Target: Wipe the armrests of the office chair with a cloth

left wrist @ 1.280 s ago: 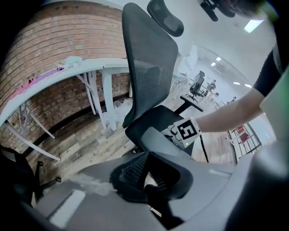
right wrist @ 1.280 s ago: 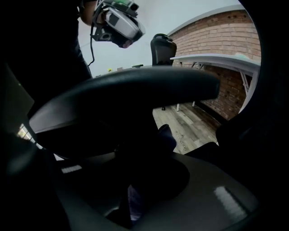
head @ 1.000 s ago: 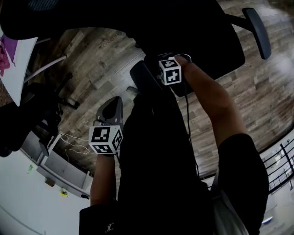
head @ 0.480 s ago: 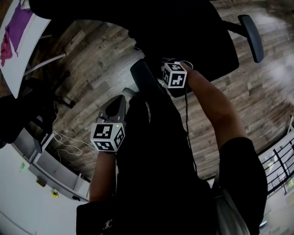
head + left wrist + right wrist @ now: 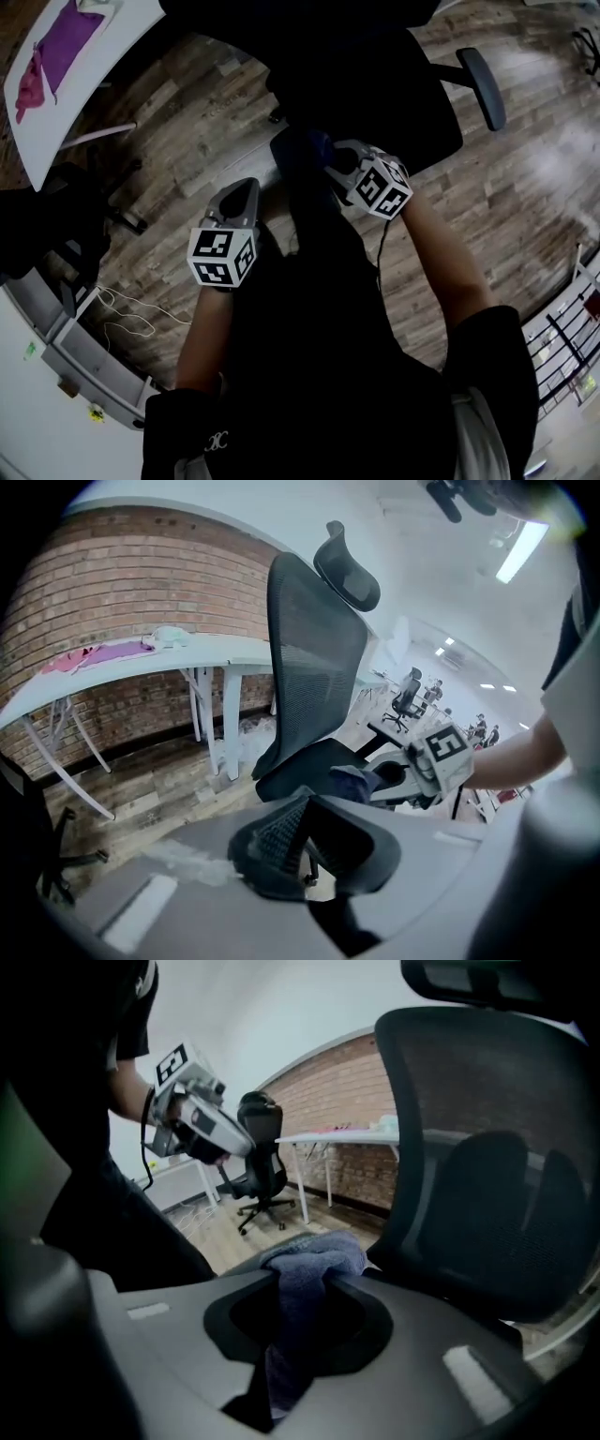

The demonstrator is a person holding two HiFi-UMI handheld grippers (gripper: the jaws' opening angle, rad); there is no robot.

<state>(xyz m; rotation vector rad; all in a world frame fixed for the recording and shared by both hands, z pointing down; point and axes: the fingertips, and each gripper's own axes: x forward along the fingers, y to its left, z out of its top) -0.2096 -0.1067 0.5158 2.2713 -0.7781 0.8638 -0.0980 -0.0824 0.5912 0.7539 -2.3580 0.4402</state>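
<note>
The black mesh office chair [image 5: 375, 84] stands in front of me, and its backrest [image 5: 314, 639] fills both gripper views. My right gripper [image 5: 333, 164] is shut on a blue cloth [image 5: 317, 148] that rests on the chair's near armrest [image 5: 289, 164]. In the right gripper view the cloth [image 5: 314, 1265] bunches between the jaws of that gripper [image 5: 305, 1283]. The far armrest [image 5: 483, 84] sticks out at the upper right. My left gripper [image 5: 239, 197] hangs left of the near armrest, shut with nothing in it [image 5: 305, 803]. From there I see the right gripper [image 5: 436, 757] with the cloth [image 5: 356, 780].
A white desk [image 5: 56, 103] with purple and pink cloths stands at the upper left against a brick wall [image 5: 112, 574]. Another black chair [image 5: 258, 1143] is on the wooden floor behind. Loose cables [image 5: 131, 314] lie at the left. A railing [image 5: 572, 347] runs at the right.
The right gripper has turned and moved along the near armrest, and the blue cloth now shows at its jaws. The left gripper has barely moved. The head view has shifted.
</note>
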